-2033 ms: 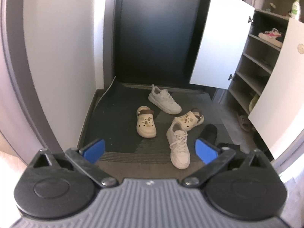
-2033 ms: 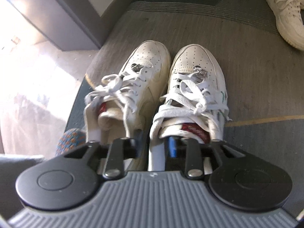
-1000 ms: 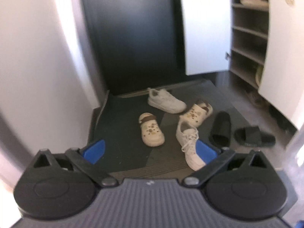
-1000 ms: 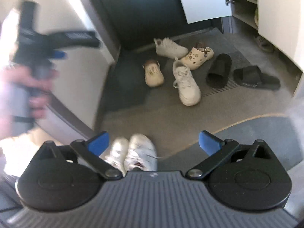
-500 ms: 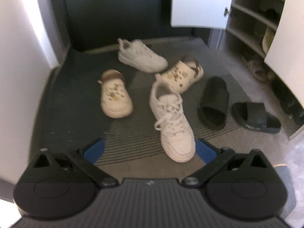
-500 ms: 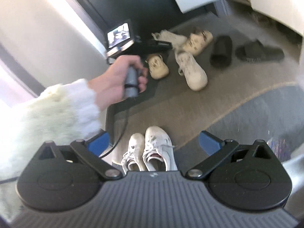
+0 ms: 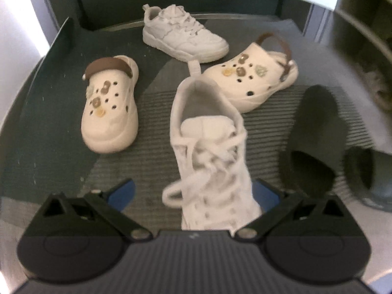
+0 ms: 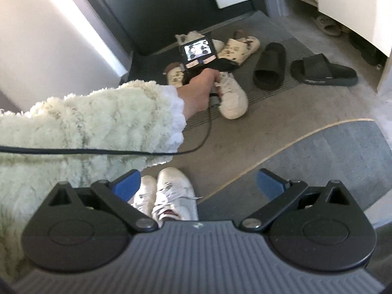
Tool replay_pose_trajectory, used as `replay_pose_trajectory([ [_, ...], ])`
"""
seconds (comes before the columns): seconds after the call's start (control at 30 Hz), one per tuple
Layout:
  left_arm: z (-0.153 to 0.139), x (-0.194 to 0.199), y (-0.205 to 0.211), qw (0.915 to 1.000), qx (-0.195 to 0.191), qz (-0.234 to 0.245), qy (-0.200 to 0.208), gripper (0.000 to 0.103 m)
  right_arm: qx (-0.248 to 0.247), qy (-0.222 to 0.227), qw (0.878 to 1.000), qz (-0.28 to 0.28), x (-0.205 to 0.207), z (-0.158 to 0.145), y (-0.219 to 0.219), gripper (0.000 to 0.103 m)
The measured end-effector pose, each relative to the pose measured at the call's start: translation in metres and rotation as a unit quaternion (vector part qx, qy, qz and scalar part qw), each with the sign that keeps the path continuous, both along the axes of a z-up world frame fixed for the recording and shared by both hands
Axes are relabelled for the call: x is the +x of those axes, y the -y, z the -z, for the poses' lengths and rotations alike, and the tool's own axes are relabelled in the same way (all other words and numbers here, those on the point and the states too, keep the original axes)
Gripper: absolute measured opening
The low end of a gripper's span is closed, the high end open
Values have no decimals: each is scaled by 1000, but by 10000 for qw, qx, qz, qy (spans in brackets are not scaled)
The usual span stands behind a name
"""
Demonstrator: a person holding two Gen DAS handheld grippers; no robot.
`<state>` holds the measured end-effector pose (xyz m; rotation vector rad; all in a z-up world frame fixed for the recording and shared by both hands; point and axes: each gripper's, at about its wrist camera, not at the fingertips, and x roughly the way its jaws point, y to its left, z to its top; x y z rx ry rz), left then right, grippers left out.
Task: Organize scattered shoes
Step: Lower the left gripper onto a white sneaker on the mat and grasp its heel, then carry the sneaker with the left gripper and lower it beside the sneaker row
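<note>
I have my left hand-held gripper low over the mat, fingers spread apart and empty, because the near sneaker lies straight ahead at twelve o'clock with its toe between the blue pads; I judge this to be the approach for a grasp on it. At ten o'clock a clog sits upright, pointing toward me. Farther off at twelve the second sneaker lies crosswise by the door, well apart from its mate, so the pair needs bringing together. At one o'clock the other clog lies angled, touching or just beside the near sneaker's heel. At three o'clock two black slides lie near the open cabinet, where I guess all of these belong.

My right hand-held gripper hangs higher and back, fingers wide apart and empty, kept clear above my own shoes while the left hand works.
</note>
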<state>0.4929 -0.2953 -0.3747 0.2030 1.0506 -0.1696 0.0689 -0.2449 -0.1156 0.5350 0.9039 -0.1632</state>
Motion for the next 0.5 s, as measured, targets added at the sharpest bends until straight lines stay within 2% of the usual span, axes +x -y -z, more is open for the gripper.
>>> replay_pose_trajectory([
  [0.17,34,24,16,9996,-65,-96,-242,102,-1,-55,10000,72,16,5,11,103],
  [0.27,51,33,23,9989,-108,-159,-431,96,8,-88,10000,13,23,7,12,103],
  [0.43,62,48,21,9965,-367,-299,-683,88,8,-119,9999,-16,26,9,14,103],
  [0.5,61,51,20,9955,-393,-368,-783,82,28,-86,10000,28,25,8,15,103],
])
